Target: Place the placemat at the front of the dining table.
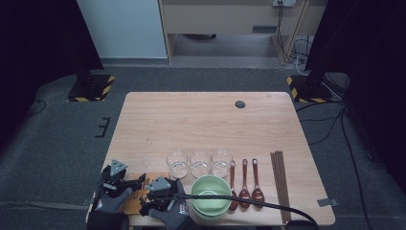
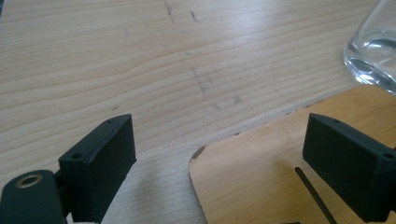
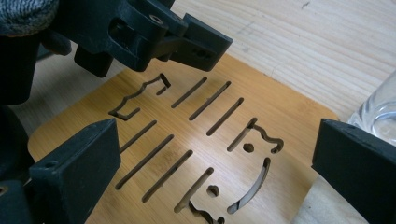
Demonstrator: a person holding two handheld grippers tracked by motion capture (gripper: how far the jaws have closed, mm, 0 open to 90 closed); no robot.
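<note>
Both your grippers sit at the near-left corner of the table (image 1: pixel 143 120), over the trivet (image 3: pixel 196 140), a flat bamboo board with cut slots lying on the wood. Left gripper (image 2: pixel 219 163): jaws wide apart, nothing between them but the trivet's rounded corner and bare tabletop. Right gripper (image 3: pixel 215 177): jaws also wide apart, straddling the slotted middle of the trivet, not clamped on it. Your left gripper's jaw hangs just over the trivet's far edge in the right gripper view. Glass (image 2: pixel 373 46) stands just beyond the trivet. Green bowl (image 1: pixel 211 190) is just right of your right gripper, spoons (image 1: pixel 244 184) and chopsticks (image 1: pixel 281 184) farther right.
</note>
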